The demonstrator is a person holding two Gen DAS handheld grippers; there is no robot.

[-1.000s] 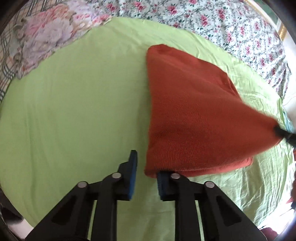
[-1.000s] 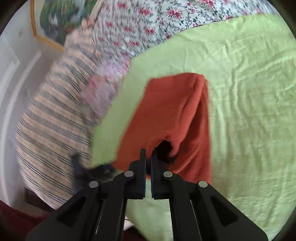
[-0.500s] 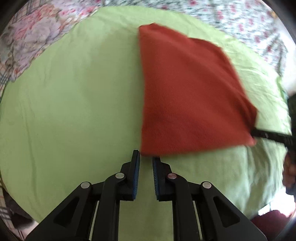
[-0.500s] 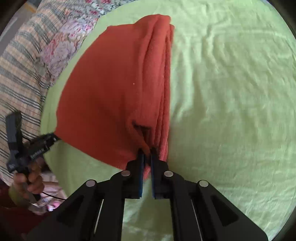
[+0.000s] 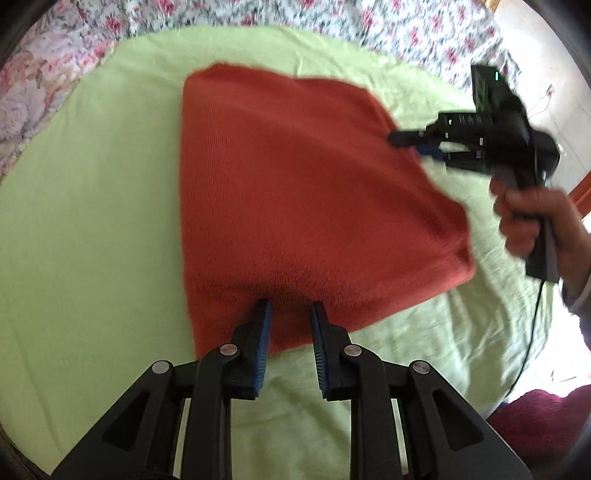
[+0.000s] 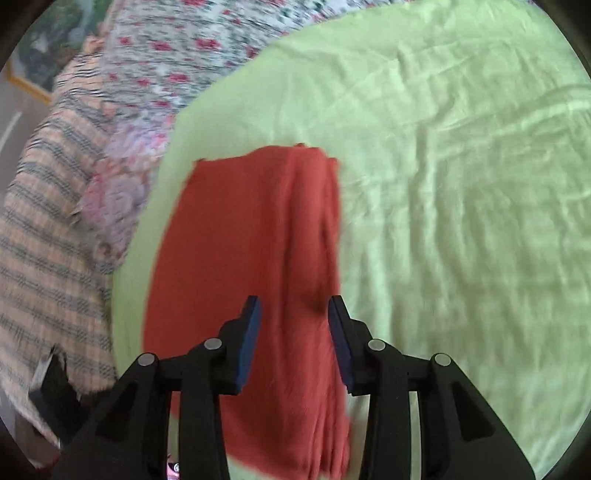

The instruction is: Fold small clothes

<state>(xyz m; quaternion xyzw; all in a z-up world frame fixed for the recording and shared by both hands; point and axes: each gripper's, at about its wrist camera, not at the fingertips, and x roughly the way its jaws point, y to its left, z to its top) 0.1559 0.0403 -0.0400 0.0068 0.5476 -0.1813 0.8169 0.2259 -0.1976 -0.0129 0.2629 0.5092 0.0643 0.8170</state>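
Observation:
A folded orange-red knit garment (image 5: 295, 192) lies flat on a light green sheet (image 5: 92, 221); it also shows in the right wrist view (image 6: 251, 258). My left gripper (image 5: 290, 314) is open, its blue-padded fingers over the garment's near edge, holding nothing. My right gripper (image 6: 293, 314) is open above the garment's stacked edge with cloth showing between the fingers, not clamped. In the left wrist view the right gripper (image 5: 417, 146) hovers at the garment's far right corner, held by a hand.
The green sheet (image 6: 461, 184) covers a bed with a floral spread (image 5: 369, 33) at the back. A striped blanket (image 6: 48, 240) and a pink floral pillow (image 6: 114, 192) lie beside the garment. A dark red cloth (image 5: 539, 417) lies at lower right.
Both grippers have opened. The right one let go of the garment's corner, which now lies flat. The left gripper moved forward over the near edge.

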